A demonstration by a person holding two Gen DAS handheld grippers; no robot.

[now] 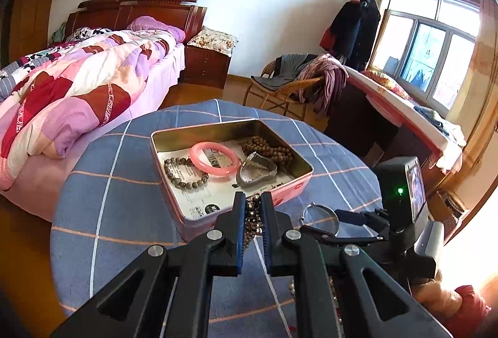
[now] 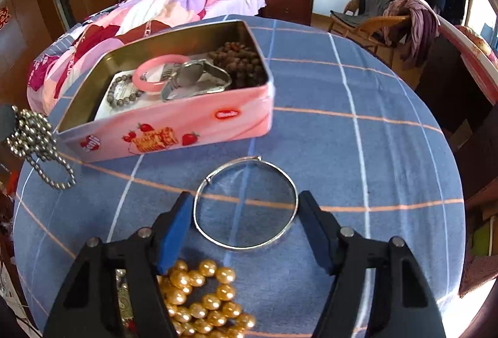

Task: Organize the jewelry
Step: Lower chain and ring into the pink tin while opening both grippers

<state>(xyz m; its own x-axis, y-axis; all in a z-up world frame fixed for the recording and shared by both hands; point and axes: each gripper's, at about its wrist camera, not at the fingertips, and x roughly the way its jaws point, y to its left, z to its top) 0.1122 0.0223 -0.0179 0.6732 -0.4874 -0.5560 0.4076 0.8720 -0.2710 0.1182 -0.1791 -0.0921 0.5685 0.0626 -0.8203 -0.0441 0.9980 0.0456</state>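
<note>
A pink tin (image 1: 168, 179) (image 2: 199, 123) stands open on the blue checked table. It holds a pink bangle (image 1: 214, 158), a grey bead bracelet (image 1: 183, 173), a silver watch (image 1: 256, 171) and brown beads (image 1: 270, 148). My left gripper (image 1: 252, 198) is shut on a silver ball chain (image 1: 252, 216), held just before the tin's near wall; the chain also hangs at the left of the right wrist view (image 2: 34, 142). My right gripper (image 2: 244, 198) is open, its fingers on either side of a thin silver bangle (image 2: 246, 204) lying on the table. Gold pearl beads (image 2: 202, 294) lie under it.
The round table (image 2: 373, 151) has a blue checked cloth. A bed (image 1: 77, 83) stands behind on the left, a wicker chair (image 1: 286, 86) with clothes behind on the right. The right gripper's body (image 1: 401, 204) shows at the right of the left wrist view.
</note>
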